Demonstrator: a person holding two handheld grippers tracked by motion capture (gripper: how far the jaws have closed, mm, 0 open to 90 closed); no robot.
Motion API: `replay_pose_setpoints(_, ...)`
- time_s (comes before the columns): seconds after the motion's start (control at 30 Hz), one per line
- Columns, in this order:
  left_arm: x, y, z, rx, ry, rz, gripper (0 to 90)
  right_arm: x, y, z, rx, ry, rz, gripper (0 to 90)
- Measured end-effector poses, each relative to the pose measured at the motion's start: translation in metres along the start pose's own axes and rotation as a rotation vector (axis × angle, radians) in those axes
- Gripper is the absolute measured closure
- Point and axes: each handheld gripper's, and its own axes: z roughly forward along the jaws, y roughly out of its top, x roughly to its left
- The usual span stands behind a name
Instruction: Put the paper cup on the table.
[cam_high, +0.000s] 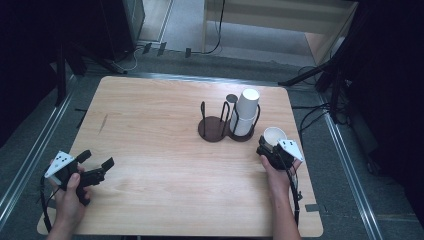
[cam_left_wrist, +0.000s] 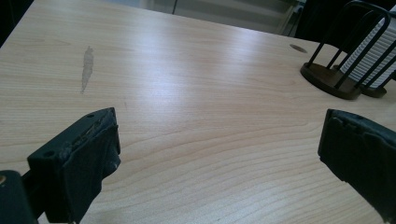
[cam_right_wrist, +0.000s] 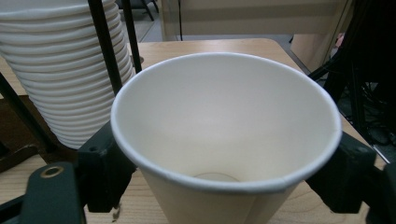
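Observation:
A white paper cup (cam_high: 274, 135) stands upright near the table's right edge, mouth up, and my right gripper (cam_high: 267, 148) is shut on its sides; in the right gripper view the cup (cam_right_wrist: 224, 130) sits between both black jaws. Just left of it, a tall stack of white cups (cam_high: 245, 112) rests upside down in a dark wire rack (cam_high: 227, 125), seen close in the right gripper view as a ribbed stack (cam_right_wrist: 60, 70). My left gripper (cam_high: 97, 159) hovers open over the table's front left corner, with bare wood between its jaws (cam_left_wrist: 219, 158).
The rack's left ring (cam_high: 212, 127) holds no cups. A small round hole (cam_high: 231, 98) lies behind the rack. A grey smear (cam_left_wrist: 87, 67) marks the wooden table (cam_high: 150, 115) at the left. Cables and stands crowd the floor past the right edge.

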Motion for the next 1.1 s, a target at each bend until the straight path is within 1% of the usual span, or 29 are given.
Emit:
replay_pose_setpoints(0.07,0.0,0.0,0.0,0.001,0.0,0.0,0.0,0.0,0.0,0.0,0.002,0.001,0.002,14.7)
replay_pose_setpoints(0.17,0.0,0.0,0.0,0.0,-0.001,-0.002,0.0,0.0,0.001,-0.002,0.003,0.017,-0.006,10.2)
replay_pose_setpoints(0.23,0.0,0.0,0.0,0.0,-0.002,-0.002,0.0,0.0,0.002,-0.003,0.003,0.031,-0.023,6.2)
replay_pose_setpoints(0.27,0.0,0.0,0.0,0.002,-0.001,-0.002,0.0,0.0,0.003,-0.006,0.005,0.046,-0.025,2.3)
replay_pose_setpoints(0.33,0.0,0.0,0.0,0.002,-0.001,-0.002,0.0,-0.001,0.006,-0.009,0.006,0.062,-0.014,0.0)
replay_pose_setpoints(0.4,0.0,0.0,0.0,0.002,0.0,0.0,0.0,-0.001,0.007,-0.011,0.006,0.071,-0.01,0.0)
replay_pose_setpoints(0.43,0.0,0.0,0.0,0.002,0.0,0.0,0.0,-0.003,0.009,-0.015,0.004,0.095,-0.007,0.0)
replay_pose_setpoints(0.5,0.0,0.0,0.0,0.003,-0.001,0.0,0.0,-0.003,0.009,-0.016,0.001,0.099,-0.008,0.0)
replay_pose_setpoints(0.6,0.0,0.0,0.001,0.002,-0.002,-0.001,0.0,-0.004,0.012,-0.023,-0.006,0.116,-0.02,0.0)
replay_pose_setpoints(0.73,0.0,0.0,0.001,0.003,-0.001,-0.001,0.0,-0.003,0.018,-0.037,-0.023,0.136,-0.028,0.0)
replay_pose_setpoints(0.8,0.0,0.0,0.001,0.003,-0.001,-0.001,0.0,-0.003,0.019,-0.041,-0.027,0.14,-0.031,0.0)
replay_pose_setpoints(0.83,0.0,0.0,0.0,0.003,-0.001,0.0,0.0,-0.004,0.021,-0.047,-0.038,0.149,-0.036,0.0)
replay_pose_setpoints(0.87,0.0,0.0,0.0,0.002,-0.001,0.0,0.0,-0.004,0.021,-0.047,-0.038,0.149,-0.036,0.0)
replay_pose_setpoints(0.9,0.0,0.0,0.001,0.002,-0.001,0.0,0.0,-0.004,0.024,-0.054,-0.049,0.16,-0.04,0.0)
replay_pose_setpoints(0.97,0.0,0.0,0.001,0.002,-0.001,0.001,0.0,-0.004,0.025,-0.057,-0.054,0.162,-0.039,0.0)
replay_pose_setpoints(1.1,-0.001,0.0,0.001,0.003,0.001,0.001,0.0,-0.004,0.028,-0.071,-0.074,0.175,-0.045,0.0)
